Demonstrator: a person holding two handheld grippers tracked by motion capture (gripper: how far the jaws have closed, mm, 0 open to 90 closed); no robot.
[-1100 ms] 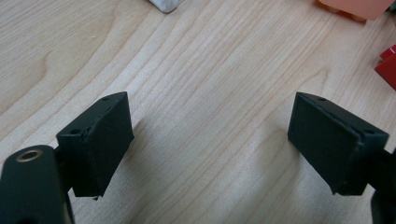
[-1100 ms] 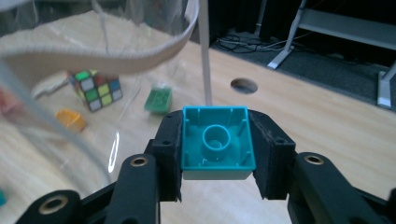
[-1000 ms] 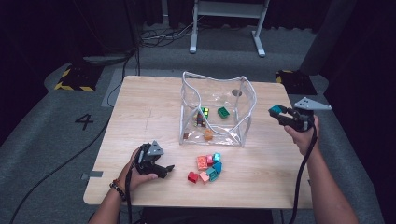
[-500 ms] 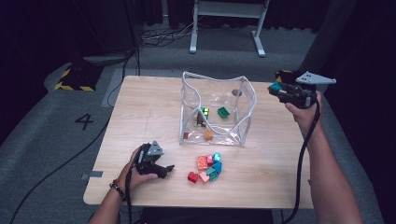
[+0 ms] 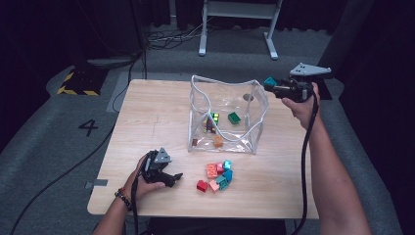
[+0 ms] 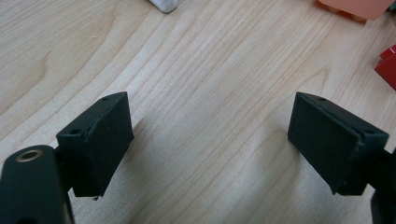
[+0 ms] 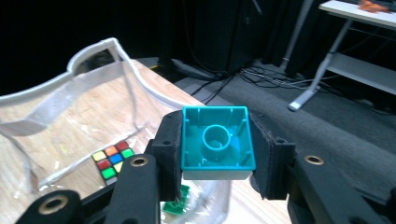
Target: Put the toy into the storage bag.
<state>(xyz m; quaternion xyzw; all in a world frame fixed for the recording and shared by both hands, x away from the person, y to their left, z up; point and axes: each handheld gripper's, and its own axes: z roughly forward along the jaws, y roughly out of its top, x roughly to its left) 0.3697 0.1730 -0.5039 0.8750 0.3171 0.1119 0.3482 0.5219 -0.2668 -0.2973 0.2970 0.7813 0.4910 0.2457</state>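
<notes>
Sitting between right hand-held gripper jaws: teal block

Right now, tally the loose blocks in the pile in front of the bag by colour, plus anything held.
red blocks: 1
pink or salmon blocks: 3
teal or blue blocks: 3
teal block held in the right gripper: 1
Total: 8. The pile overlaps, so this is a best read.

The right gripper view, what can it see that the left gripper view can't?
Right gripper view: a teal brick pinched between the right gripper, hollow underside facing the camera, above a clear bag with a colour cube inside. Left gripper view: the left gripper, open over bare wood, and a red brick. Both: the wooden table.
</notes>
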